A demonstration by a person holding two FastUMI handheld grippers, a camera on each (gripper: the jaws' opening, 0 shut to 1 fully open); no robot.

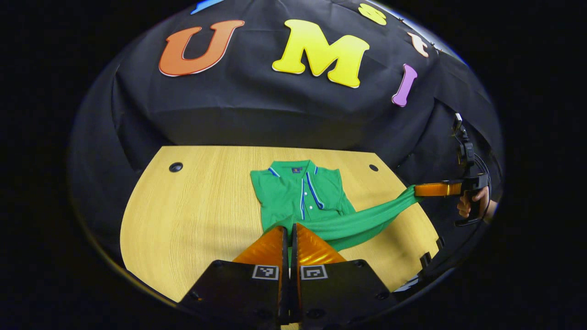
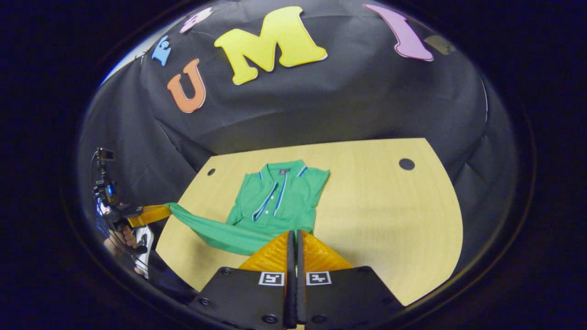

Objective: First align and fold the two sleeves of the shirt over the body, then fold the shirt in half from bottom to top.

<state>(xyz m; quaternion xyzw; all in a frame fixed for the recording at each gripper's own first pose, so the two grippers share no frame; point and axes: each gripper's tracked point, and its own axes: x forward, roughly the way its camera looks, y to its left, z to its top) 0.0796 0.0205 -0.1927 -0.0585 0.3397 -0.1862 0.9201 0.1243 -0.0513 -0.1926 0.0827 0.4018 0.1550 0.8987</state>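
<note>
Wooden table against black cloth wall. Green shirt lies flat mid-table, collar toward the wall, sleeves folded over body. Bottom hem lifted off the table, stretched taut between both grippers. Left gripper fingers pinched together on one hem corner; in right gripper view it sits far left, a hand on its handle. Right gripper fingers clamped on other hem corner; in left gripper view it sits far right.
</note>
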